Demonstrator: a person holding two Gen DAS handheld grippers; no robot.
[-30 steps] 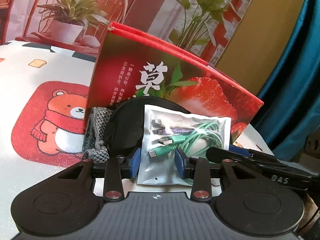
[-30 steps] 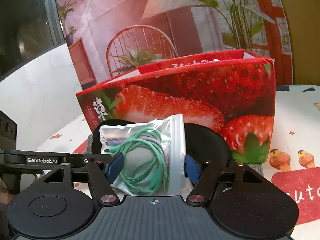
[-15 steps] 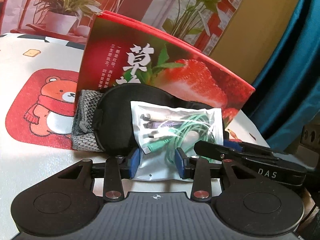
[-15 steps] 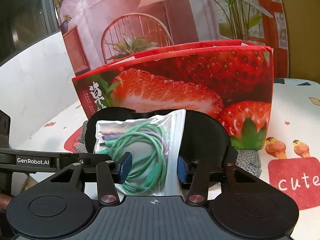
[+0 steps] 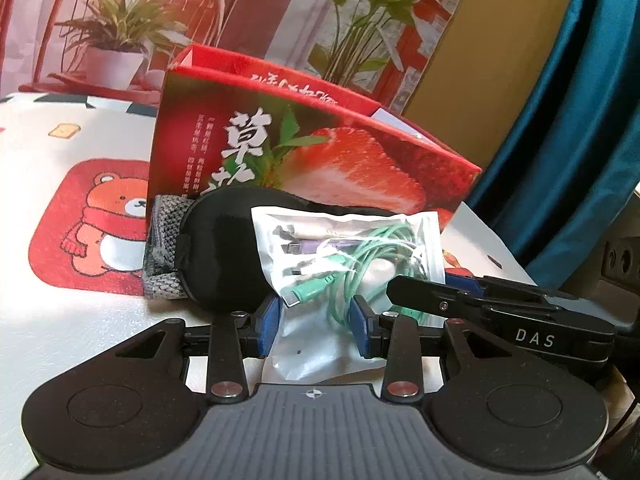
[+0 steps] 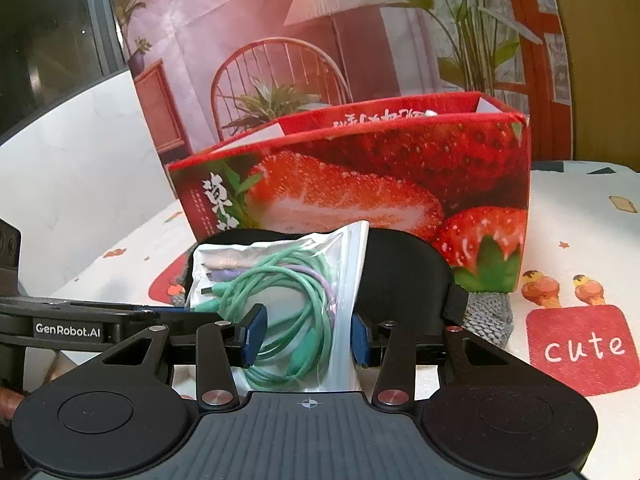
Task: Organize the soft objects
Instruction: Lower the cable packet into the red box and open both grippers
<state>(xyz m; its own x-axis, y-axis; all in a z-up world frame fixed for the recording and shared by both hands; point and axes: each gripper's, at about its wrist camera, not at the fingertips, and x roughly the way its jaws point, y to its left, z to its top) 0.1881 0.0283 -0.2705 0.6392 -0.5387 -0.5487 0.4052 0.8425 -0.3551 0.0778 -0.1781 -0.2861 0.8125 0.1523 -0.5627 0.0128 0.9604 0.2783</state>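
Both hand-held grippers, left and right, clench the pouch; mask, cloth still outside box

Red strawberry-print box, blk mask (cables mint/lilac).

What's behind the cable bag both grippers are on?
Directly behind the cable bag is a black eye mask, then a grey knitted piece, then the strawberry box. The bag covers the mask's middle; the box's inside is mostly hidden.
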